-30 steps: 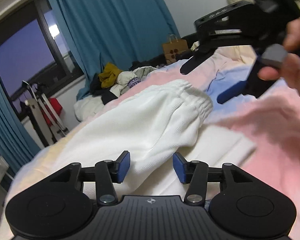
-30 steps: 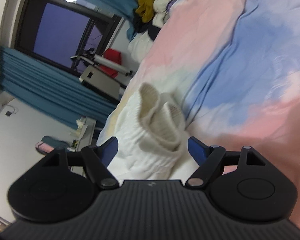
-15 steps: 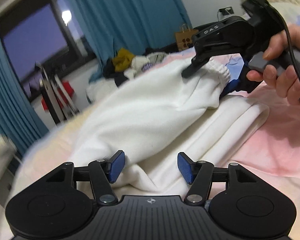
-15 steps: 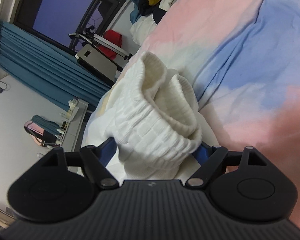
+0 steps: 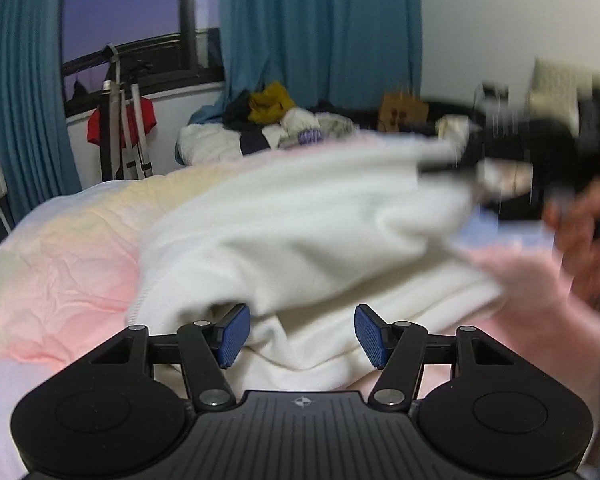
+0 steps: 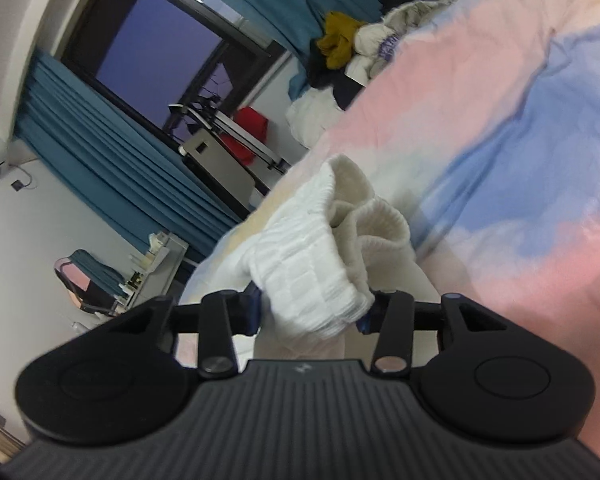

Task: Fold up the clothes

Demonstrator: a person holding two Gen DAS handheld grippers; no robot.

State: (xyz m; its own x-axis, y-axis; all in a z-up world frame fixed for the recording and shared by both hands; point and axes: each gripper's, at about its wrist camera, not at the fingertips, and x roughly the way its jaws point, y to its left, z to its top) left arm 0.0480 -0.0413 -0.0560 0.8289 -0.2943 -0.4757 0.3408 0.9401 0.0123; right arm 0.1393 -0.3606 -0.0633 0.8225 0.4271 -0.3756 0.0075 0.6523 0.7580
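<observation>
White sweater [image 5: 300, 232] lies spread across the middle of the bed [image 5: 60, 248], on the pastel pink, yellow and blue cover. In your left wrist view, your left gripper [image 5: 296, 334] hangs released just over the near fold of the sweater, its blue pads [image 5: 232, 334] wide apart with cloth between them but not pinched. Toward the right edge of the bed, your right gripper [image 5: 452, 168] shows as a dark blur at the far end of the sweater, lifting it off the cover; your right hand [image 5: 584, 236] is blurred beside it. A heap of clothes [image 5: 276, 120] sits at the far edge of the bed, under teal curtains [image 5: 320, 28] and a dark window [image 5: 120, 12].

In your right wrist view, your right gripper [image 6: 310, 312] is clenched on the ribbed cuff [image 6: 316, 268] of the sweater, which bunches up between the fingers and hides the pads almost fully. The cuff stands raised above the cover, and the sweater trails down toward the bed's left edge. The heap of clothes [image 6: 348, 48] lies at the far edge.
</observation>
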